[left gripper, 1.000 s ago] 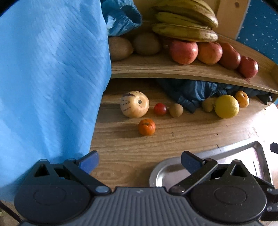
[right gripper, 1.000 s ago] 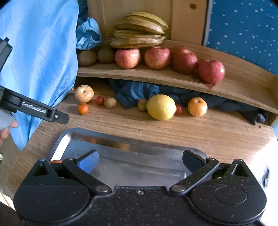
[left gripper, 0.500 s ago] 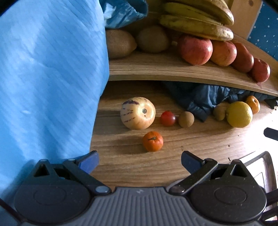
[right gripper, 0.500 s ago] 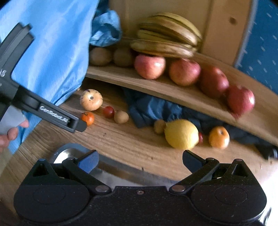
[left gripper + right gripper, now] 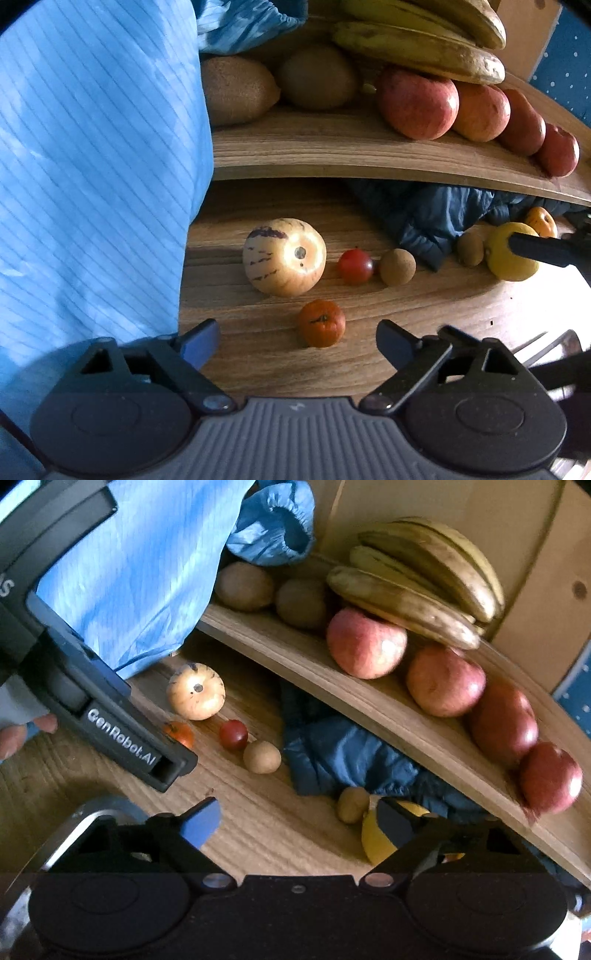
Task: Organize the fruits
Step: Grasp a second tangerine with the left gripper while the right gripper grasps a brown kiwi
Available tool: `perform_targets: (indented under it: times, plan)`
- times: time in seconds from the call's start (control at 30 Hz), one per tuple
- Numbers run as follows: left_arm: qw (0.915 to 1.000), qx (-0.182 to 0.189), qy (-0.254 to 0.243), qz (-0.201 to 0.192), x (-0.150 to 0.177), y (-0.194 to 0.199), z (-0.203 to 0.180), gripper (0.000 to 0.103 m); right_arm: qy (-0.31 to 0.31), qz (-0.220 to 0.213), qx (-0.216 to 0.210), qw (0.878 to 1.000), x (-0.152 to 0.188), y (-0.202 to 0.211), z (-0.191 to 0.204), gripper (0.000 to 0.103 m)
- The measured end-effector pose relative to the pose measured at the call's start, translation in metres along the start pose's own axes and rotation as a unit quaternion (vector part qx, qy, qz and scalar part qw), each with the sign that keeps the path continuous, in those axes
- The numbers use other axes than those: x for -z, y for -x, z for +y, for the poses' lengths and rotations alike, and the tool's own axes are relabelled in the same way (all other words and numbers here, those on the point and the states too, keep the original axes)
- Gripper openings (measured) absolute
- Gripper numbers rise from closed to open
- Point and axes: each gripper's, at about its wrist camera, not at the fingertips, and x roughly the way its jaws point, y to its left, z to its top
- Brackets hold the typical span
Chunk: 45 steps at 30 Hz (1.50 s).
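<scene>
Left gripper (image 5: pixel 297 341) jaws were closing, unclenched, nothing pressed; small orange tangerine (image 5: pixel 321 323) sat just ahead between them on the wooden table (image 5: pixel 424 306). Right gripper (image 5: pixel 299 825) jaws were closing too, empty, lemon (image 5: pixel 373 840) behind its right finger. Striped melon (image 5: pixel 284 256), red tomato (image 5: pixel 355 266) lay just beyond tangerine; apples (image 5: pixel 417 103) on shelf (image 5: pixel 351 155) above.

Warm daylight enters from the right, blowing out the worktop (image 5: pixel 546 295) at that edge and glinting on the striped melon (image 5: pixel 284 256). Beneath the shelf (image 5: pixel 369 155) lies deep shadow. Fisheye bending curves the edges, and the right wrist view is softly blurred.
</scene>
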Motion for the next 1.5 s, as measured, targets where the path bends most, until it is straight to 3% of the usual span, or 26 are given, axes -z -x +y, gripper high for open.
perform_targets:
  times: [0.3,0.47,0.6,0.87,1.2,1.5]
  plan:
    - [0.9998,0.021,0.005,-0.004,-0.001,0.001,0.005,0.08,0.009,-0.001,-0.025,1.0,-0.011,-0.018,-0.001,0.072]
    - [0.9986,0.05,0.01,-0.012,-0.003,0.004,0.008,0.071,0.021,0.001,-0.049,0.999,-0.016,-0.025,0.0,0.061]
    - [0.9982,0.058,0.013,-0.011,-0.004,0.004,0.009,0.06,0.031,0.003,-0.069,0.997,-0.022,-0.029,0.001,0.054]
    - [0.9976,0.067,0.017,-0.006,-0.003,0.001,0.012,0.05,0.037,0.014,-0.082,0.996,-0.025,-0.046,0.003,0.042]
    - [0.9969,0.075,0.022,-0.004,-0.003,-0.002,0.013,0.032,0.026,0.02,-0.097,0.995,-0.026,-0.056,0.003,0.034]
    - [0.9965,0.08,0.024,-0.009,-0.003,-0.001,0.013,0.031,0.006,0.015,-0.097,0.995,-0.024,-0.053,0.003,0.031]
